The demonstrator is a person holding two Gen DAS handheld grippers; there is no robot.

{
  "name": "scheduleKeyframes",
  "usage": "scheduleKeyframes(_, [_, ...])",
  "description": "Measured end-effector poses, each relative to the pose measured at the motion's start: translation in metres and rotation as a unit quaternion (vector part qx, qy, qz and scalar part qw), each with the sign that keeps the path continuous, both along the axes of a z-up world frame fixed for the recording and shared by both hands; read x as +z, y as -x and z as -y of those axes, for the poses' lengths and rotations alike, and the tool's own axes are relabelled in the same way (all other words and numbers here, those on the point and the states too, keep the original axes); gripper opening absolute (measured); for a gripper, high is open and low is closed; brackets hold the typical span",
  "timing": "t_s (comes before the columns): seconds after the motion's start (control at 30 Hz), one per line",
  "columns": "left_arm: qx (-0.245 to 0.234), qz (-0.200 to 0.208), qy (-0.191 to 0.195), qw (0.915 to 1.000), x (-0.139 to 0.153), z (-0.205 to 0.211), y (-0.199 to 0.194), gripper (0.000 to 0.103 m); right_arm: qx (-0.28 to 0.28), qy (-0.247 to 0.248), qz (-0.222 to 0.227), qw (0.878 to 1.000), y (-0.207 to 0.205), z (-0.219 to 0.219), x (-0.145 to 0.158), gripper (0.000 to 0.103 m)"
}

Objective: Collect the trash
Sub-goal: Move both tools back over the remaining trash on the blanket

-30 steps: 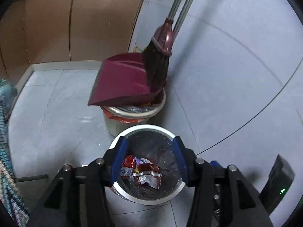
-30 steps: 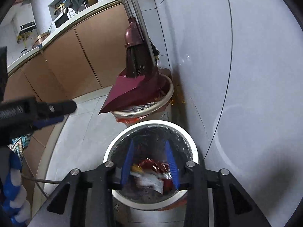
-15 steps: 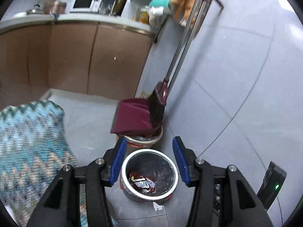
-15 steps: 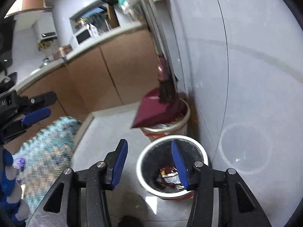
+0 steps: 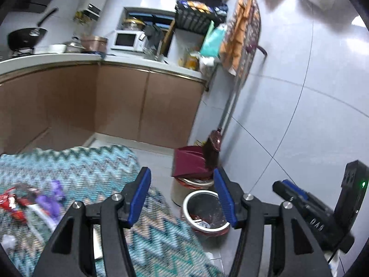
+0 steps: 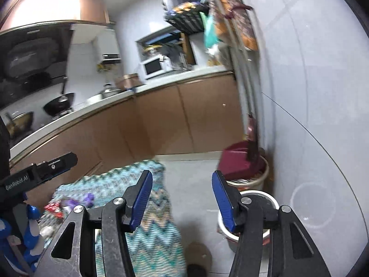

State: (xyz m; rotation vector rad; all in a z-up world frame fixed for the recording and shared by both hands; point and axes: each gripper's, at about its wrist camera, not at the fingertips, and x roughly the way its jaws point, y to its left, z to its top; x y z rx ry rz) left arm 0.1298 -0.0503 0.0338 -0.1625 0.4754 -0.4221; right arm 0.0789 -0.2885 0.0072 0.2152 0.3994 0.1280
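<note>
My left gripper (image 5: 182, 172) hangs high above the floor, its jaws opening with nothing between them. My right gripper (image 6: 181, 174) is also raised, its jaws opening and empty. The white-rimmed trash bin (image 5: 203, 210) with a black liner holds crumpled wrappers and stands by the wall, below and to the right of both grippers (image 6: 258, 196). On the teal zigzag rug (image 5: 80, 173) lie a red wrapper (image 5: 11, 204) and a purple wrapper (image 5: 49, 198), blurred. The right wrist view shows them too: red wrapper (image 6: 52, 207), purple wrapper (image 6: 88, 198).
A second bin (image 5: 180, 191) behind the first carries a maroon dustpan (image 5: 186, 161), with a broom (image 5: 213, 147) leaning on the tiled wall. Brown cabinets (image 5: 115, 106) under a counter close off the far side. A gloved hand (image 6: 30, 230) holds the left gripper.
Both grippers have risen and drawn back from over the bin, tilting up towards the counter. Their jaws have widened. The rug with its wrappers has come into view.
</note>
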Motion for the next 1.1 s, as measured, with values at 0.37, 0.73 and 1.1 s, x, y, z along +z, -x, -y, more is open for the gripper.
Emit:
scheduleKeyframes(0.37, [0.092,0.012,-0.007,0.9956,0.003,-0.113,0.06,0.058,0.088,-0.003,0.022,0.996,0.029,-0.052,0.029,0.052])
scheduleKeyframes(0.73, [0.194,0.006,-0.009,0.981,-0.018,-0.225,0.08,0.066,0.141,-0.008,0.02,0.99,0.01,-0.094,0.029,0.052])
scheduleKeyframes(1.1, [0.25,-0.068,0.016,0.9656,-0.08,-0.294,0.04,0.069,0.195,-0.003,-0.046,0.98,-0.042,-0.14,-0.018,0.053])
